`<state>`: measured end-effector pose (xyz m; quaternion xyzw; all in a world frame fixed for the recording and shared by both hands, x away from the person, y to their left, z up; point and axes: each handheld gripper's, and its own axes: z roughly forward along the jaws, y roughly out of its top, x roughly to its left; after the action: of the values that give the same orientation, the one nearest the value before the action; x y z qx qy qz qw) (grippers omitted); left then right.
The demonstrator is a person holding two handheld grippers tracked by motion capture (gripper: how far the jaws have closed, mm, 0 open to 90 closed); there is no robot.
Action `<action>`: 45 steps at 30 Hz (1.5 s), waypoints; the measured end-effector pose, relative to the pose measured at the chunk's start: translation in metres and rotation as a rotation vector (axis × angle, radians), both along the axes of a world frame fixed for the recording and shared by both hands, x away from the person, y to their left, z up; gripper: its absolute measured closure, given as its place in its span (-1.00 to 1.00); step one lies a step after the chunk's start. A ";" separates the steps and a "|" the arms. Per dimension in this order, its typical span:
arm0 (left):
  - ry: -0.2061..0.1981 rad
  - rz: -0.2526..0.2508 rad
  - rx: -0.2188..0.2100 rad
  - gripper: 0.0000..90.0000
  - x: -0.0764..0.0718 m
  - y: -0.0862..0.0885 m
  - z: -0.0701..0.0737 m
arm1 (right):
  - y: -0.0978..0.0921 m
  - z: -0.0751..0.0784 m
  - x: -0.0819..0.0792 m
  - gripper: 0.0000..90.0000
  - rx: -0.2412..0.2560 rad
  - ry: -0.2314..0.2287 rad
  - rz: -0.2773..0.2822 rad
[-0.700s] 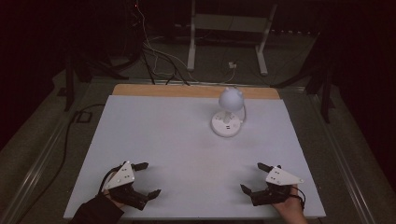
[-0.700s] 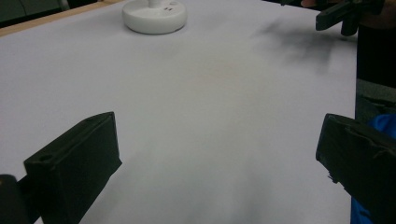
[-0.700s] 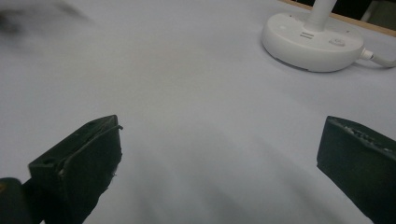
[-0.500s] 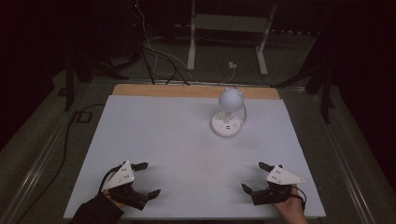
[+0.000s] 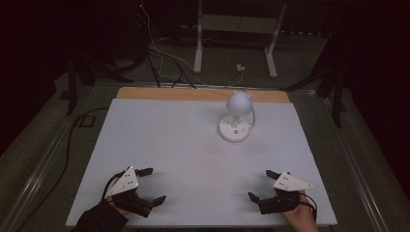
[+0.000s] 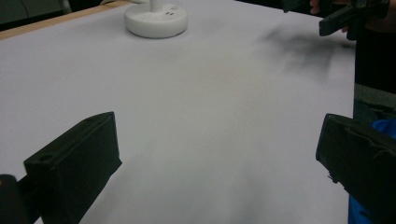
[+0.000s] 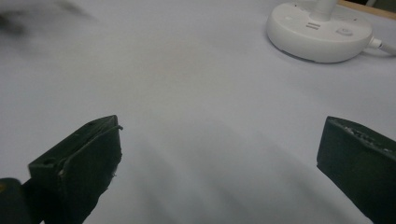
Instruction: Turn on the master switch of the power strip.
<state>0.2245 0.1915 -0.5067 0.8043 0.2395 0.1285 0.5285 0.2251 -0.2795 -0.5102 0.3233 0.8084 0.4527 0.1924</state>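
Nothing moved since earlier: both grippers rest at tabletop near edge, fingers apart, empty. Lamp lies far ahead, nearer right gripper than left gripper.

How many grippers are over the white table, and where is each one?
2. The left gripper is near the table's front left corner; the right gripper is near its front right corner. Both are open and far from the lamp.
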 end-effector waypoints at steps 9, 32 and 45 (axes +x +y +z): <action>-0.003 0.005 0.007 -1.00 0.000 -0.001 0.000 | 0.000 0.004 -0.001 -1.00 -0.019 0.010 -0.024; -0.004 0.007 0.003 -1.00 0.000 -0.001 0.000 | 0.017 0.025 0.004 -1.00 0.016 0.078 0.024; -0.006 0.006 0.001 -1.00 -0.001 -0.001 0.000 | 0.025 0.036 0.020 -1.00 0.053 0.083 0.038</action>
<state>0.2237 0.1903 -0.5062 0.8034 0.2406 0.1325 0.5284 0.2449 -0.2547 -0.4741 0.3313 0.8095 0.4637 0.1415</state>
